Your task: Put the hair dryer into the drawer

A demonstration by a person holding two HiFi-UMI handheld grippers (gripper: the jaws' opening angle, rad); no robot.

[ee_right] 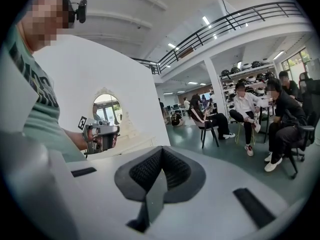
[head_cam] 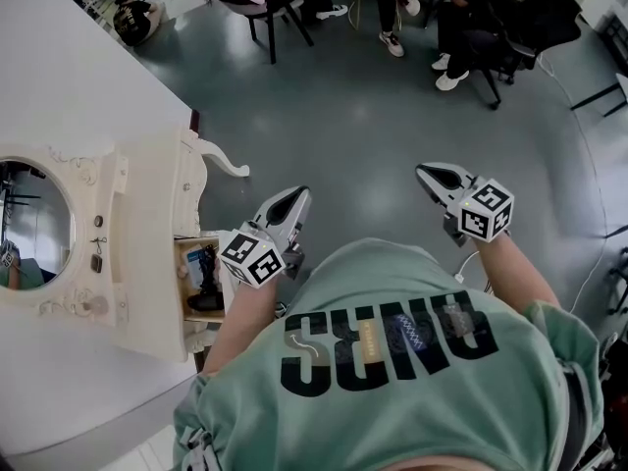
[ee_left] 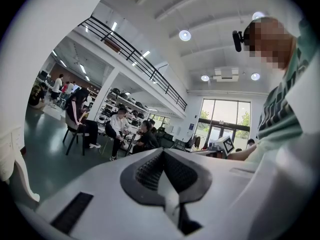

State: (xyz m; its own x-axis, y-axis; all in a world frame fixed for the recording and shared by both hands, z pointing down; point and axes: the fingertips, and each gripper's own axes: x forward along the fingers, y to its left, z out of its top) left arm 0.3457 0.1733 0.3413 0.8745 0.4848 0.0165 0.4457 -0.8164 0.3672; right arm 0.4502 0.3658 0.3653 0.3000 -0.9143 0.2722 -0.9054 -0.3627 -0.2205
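**Operator:** Where is the hair dryer, and what are the tools doing?

**Technician:** A dark object, which I take for the hair dryer (head_cam: 205,290), lies inside the open drawer (head_cam: 184,259) of the white dressing table (head_cam: 147,214). That is at the left of the scene, just right of the oval mirror (head_cam: 34,219). The left gripper (head_cam: 295,195) has its jaws together with nothing between them. The right gripper (head_cam: 425,171) is likewise closed and empty. Both point away from the table, toward the open floor and the seated people on the far side.

**Operator:** So which step is in hand?

**Technician:** By my judgement the placing is done, and what may remain is to push the drawer in.

**Operator:** How is that done well?

**Technician:** Turn the left gripper toward the table, since it is the nearer one. Confirm that no part of the dryer or its cord rises above the drawer rim; from here the cord cannot be made out. Set the closed jaws flat against the middle of the drawer front and press straight along the drawer's travel. An off-centre push may skew it and make it bind.
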